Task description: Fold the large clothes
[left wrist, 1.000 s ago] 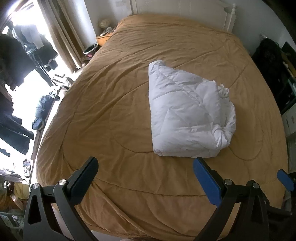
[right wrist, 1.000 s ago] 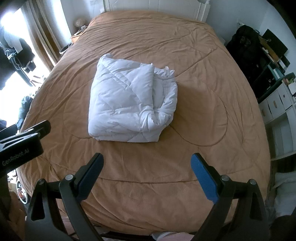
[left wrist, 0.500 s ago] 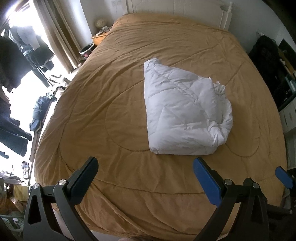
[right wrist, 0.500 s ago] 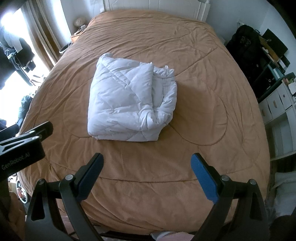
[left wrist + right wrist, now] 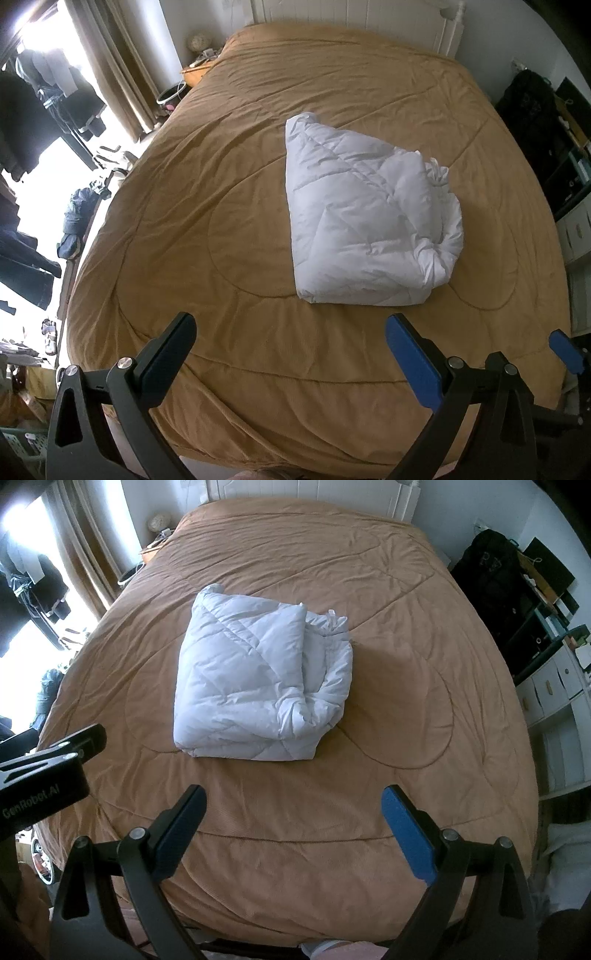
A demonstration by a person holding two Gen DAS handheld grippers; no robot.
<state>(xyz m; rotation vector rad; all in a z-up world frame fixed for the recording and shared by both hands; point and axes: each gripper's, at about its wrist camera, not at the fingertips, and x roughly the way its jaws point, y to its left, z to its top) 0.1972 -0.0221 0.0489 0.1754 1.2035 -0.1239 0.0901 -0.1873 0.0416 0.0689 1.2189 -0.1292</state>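
"GenRobot.AI" — white lettering on the left tongs (image 5: 48, 775).

Big bed (image 5: 258, 221) w/ a tan-brown quilted bedspread (image 5: 406, 709), creased, w/ stitched curved lines, covering it edge to edge. Only 1 thing on it: a white padded quilted garment (image 5: 365, 229), folded into a thick bundle approx. mid-bed. Smooth top panel, looser bunched layers along its right side.

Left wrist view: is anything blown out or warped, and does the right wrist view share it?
Left wrist view: window at the left edge blown out to white, bed bulging from fisheye, white folded quilt sharp. Right wrist view: same overexposed window, same barrel bend, quilt tinted bluish, soft shadow to its right.
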